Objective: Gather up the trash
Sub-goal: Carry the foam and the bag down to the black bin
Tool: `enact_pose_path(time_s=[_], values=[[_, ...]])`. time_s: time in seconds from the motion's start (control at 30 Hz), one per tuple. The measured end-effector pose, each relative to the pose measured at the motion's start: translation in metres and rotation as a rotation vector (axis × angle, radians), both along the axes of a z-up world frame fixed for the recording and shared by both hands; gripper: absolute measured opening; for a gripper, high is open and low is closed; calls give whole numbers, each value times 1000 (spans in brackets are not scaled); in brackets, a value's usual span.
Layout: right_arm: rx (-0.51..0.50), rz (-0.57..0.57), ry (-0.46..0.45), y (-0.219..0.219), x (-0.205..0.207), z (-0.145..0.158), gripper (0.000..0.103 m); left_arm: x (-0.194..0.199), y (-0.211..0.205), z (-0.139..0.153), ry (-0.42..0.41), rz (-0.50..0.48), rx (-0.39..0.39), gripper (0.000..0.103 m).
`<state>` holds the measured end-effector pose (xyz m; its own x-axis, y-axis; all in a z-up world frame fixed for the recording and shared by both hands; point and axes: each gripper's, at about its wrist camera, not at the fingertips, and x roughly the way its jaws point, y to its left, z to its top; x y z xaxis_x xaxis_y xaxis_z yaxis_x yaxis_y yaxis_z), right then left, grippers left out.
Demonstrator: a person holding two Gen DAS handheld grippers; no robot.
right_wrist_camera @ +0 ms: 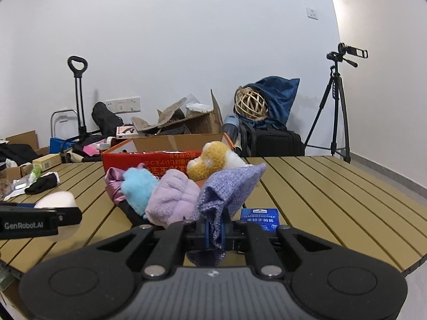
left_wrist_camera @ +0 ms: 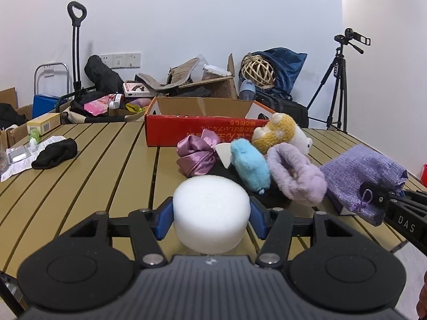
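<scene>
My left gripper point(left_wrist_camera: 210, 214) is shut on a white foam puck point(left_wrist_camera: 210, 210), held just above the slatted table point(left_wrist_camera: 93, 176); the puck also shows in the right wrist view point(right_wrist_camera: 57, 200). My right gripper point(right_wrist_camera: 214, 230) is shut on a purple woven pouch point(right_wrist_camera: 229, 192), also seen in the left wrist view point(left_wrist_camera: 363, 176). An open red cardboard box point(left_wrist_camera: 202, 130) stands at the table's far middle. In front of it lies a pile: a pink satin bow point(left_wrist_camera: 196, 154), a blue plush point(left_wrist_camera: 249, 165), a lilac fuzzy piece point(left_wrist_camera: 296, 176) and a yellow-and-white plush point(left_wrist_camera: 280, 133).
A black sock point(left_wrist_camera: 54, 154), papers, a blister pack point(left_wrist_camera: 18, 154) and a small green bottle point(left_wrist_camera: 34, 136) lie at the table's left. A blue handkerchief packet point(right_wrist_camera: 259, 217) lies by the pouch. Boxes, bags, a hand cart and a tripod point(left_wrist_camera: 337, 80) stand behind the table.
</scene>
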<state>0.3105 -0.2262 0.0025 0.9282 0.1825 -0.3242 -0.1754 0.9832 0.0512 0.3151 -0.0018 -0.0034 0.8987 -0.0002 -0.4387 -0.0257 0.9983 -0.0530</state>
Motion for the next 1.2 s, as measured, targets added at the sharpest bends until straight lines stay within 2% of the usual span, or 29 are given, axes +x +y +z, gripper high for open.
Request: enact_pose_path(time_s=[0.37,0.63,0.97,1.2], values=[[-27,28,-50,-20,-45,11,7,-27,-16,13,-9,-80,-23,59],[-30,29,-39,-34,-76,9,7,-54,-41,13,13,-157,0,59],[3,45,-23,-43,-129,1,7,-99,-41,-4,46,-172,28,59],[-52,90,14,-31,-165,-9,7,-128,-29,-15,75,-162,13,58]])
